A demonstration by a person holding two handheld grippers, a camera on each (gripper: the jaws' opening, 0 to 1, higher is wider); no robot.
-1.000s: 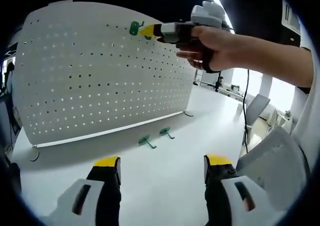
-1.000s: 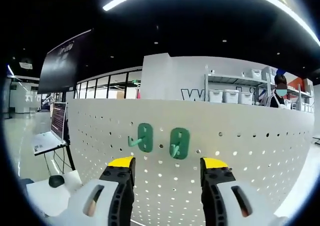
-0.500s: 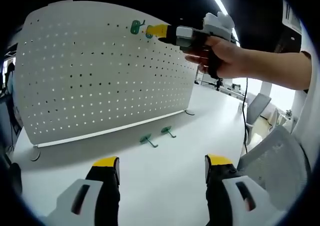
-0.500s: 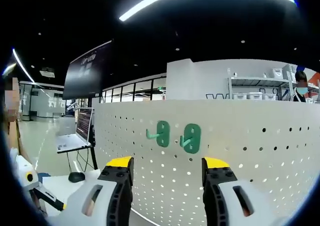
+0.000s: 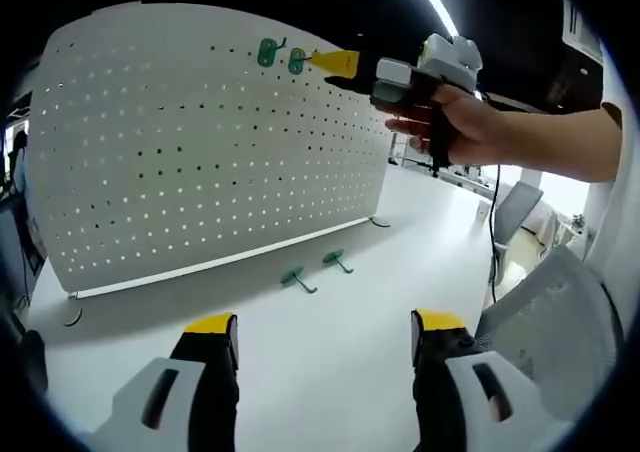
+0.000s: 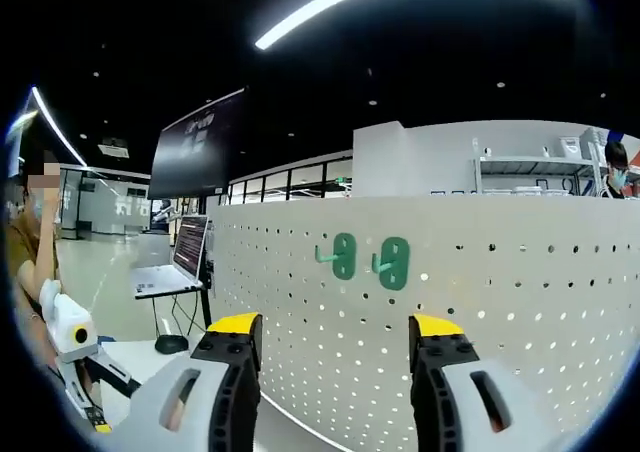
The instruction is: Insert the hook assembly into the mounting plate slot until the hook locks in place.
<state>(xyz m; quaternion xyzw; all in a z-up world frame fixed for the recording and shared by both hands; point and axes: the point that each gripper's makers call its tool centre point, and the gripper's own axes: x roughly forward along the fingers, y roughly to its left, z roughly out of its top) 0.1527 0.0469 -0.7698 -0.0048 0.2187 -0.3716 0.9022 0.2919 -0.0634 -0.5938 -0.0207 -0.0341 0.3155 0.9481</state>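
Note:
A white pegboard (image 5: 200, 142) stands upright on the table, with two green hooks (image 5: 268, 52) (image 5: 297, 60) mounted near its top edge. The same hooks (image 6: 343, 256) (image 6: 393, 263) hang side by side on the pegboard (image 6: 500, 302) in the right gripper view. Two more green hooks (image 5: 294, 279) (image 5: 335, 261) lie on the white table in front of the board. My right gripper (image 5: 340, 64), held by a hand, hovers just right of the mounted hooks. Its jaws (image 6: 325, 324) stand open and empty, a little back from the board. My left gripper (image 5: 325, 324) is open and empty low over the table.
The white table (image 5: 330, 362) stretches ahead of the left gripper. A white chair (image 5: 545, 312) sits at the right. A laptop (image 6: 165, 272) stands on a stand left of the board, and a person (image 6: 30, 262) is at the far left. Shelves with bins (image 6: 530, 162) are behind.
My right gripper has drawn back from the mounted hooks, which now look smaller. The left gripper has stayed put.

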